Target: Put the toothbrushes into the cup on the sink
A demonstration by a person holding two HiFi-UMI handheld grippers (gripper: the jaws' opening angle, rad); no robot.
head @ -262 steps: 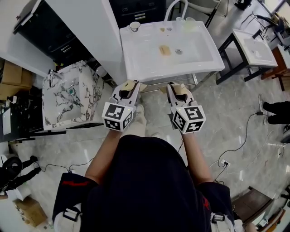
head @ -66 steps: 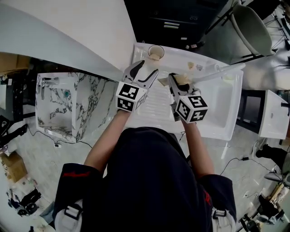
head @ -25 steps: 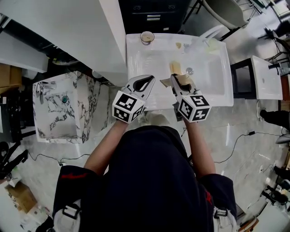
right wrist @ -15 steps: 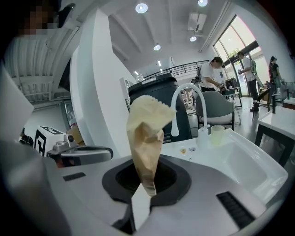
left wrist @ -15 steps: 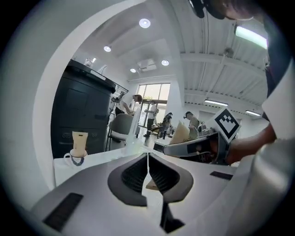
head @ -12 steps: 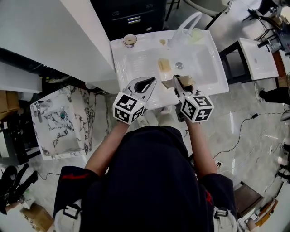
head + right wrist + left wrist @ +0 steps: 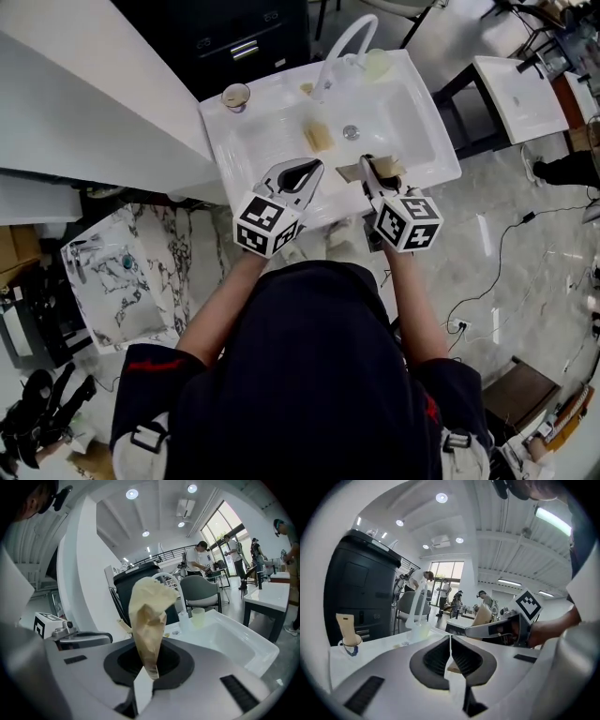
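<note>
The white sink (image 7: 427, 141) lies ahead in the head view. A cup (image 7: 235, 96) stands on its back left corner; in the left gripper view the cup (image 7: 349, 641) has a tan toothbrush (image 7: 345, 624) standing in it. Another tan piece (image 7: 318, 138) lies in the basin. My left gripper (image 7: 315, 164) is shut and holds nothing, over the sink's front rim. My right gripper (image 7: 371, 167) is shut on a tan wrapped toothbrush (image 7: 147, 616) that stands up between the jaws (image 7: 382, 169).
A curved white faucet (image 7: 342, 42) and a pale yellowish cup (image 7: 198, 617) are at the sink's back. A white wall panel (image 7: 94, 103) runs along the left. A marbled sink (image 7: 122, 272) sits lower left, another white sink (image 7: 511, 84) upper right. Cables (image 7: 506, 281) cross the floor.
The view has swung: the sink now sits tilted, with the cup further left. Both grippers have moved sideways along the sink's front rim. Their jaws are unchanged.
</note>
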